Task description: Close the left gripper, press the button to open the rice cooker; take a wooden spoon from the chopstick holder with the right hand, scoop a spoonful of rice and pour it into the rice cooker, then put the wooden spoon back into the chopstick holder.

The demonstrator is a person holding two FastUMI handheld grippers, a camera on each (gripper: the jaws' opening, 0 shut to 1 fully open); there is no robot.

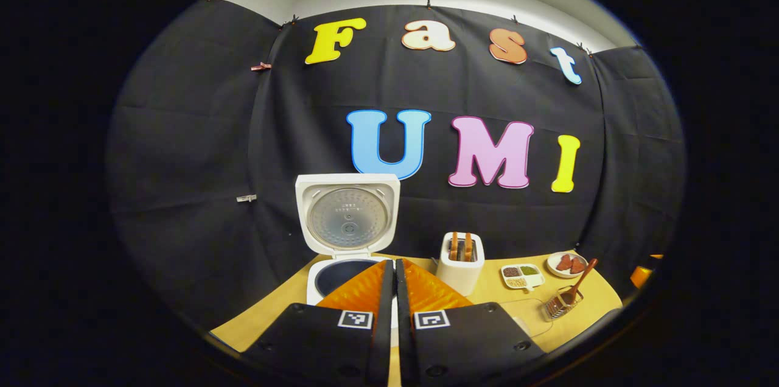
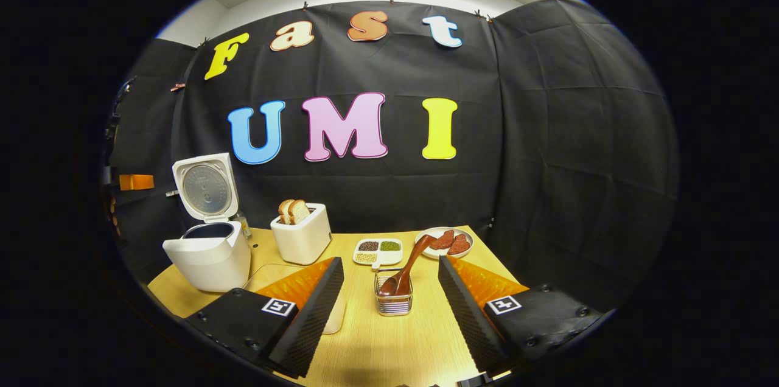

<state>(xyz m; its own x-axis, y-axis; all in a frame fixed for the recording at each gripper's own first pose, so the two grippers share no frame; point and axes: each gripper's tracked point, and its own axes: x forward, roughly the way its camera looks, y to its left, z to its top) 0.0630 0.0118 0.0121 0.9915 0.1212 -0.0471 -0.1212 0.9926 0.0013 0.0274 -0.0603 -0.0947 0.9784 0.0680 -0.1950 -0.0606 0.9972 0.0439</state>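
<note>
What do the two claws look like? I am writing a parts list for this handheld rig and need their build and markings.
Each claw has two flat, wedge-shaped fingers on blocky black carriers fixed with dark screws. Every carrier bears a small square black-and-white tag. The left claw has orange ribbed panels on the fingers' outer sides. The right claw has the same orange panels, and the inner faces of its fingers are finely ribbed. No cables or sleeves are visible.

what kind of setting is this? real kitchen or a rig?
Likely a staged kitchen booth, not a real kitchen: black cloth wall behind a small wooden table with an open rice cooker and a toaster.
</note>
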